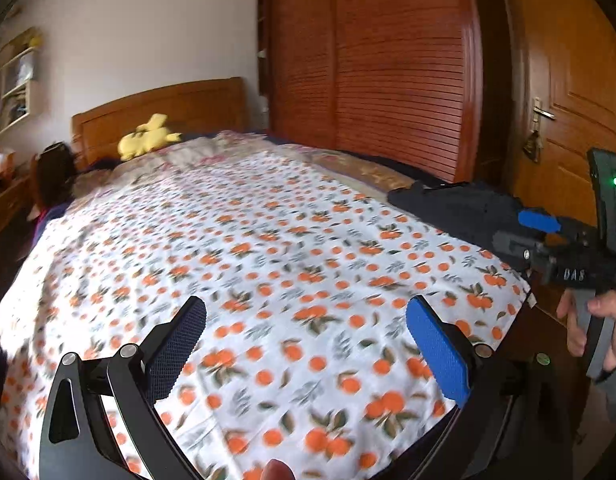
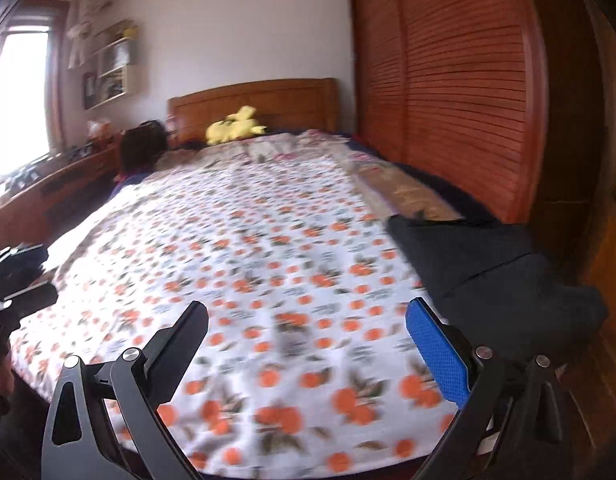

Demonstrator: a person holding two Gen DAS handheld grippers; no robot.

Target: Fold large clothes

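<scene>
A dark folded garment (image 2: 479, 264) lies at the right edge of the bed, on a white sheet with an orange-fruit print (image 2: 268, 248). It also shows in the left wrist view (image 1: 451, 204), far right. My left gripper (image 1: 306, 344) is open and empty above the near end of the sheet. My right gripper (image 2: 308, 344) is open and empty, just left of the garment. In the left wrist view the right gripper (image 1: 535, 236) sits over the garment, held by a hand (image 1: 599, 328).
A yellow plush toy (image 2: 236, 126) lies by the wooden headboard (image 2: 260, 100). A louvred wooden wardrobe (image 2: 459, 80) runs along the right side. A wooden door (image 1: 567, 92) stands at the far right. Shelves and a low cabinet (image 2: 48, 188) line the left wall.
</scene>
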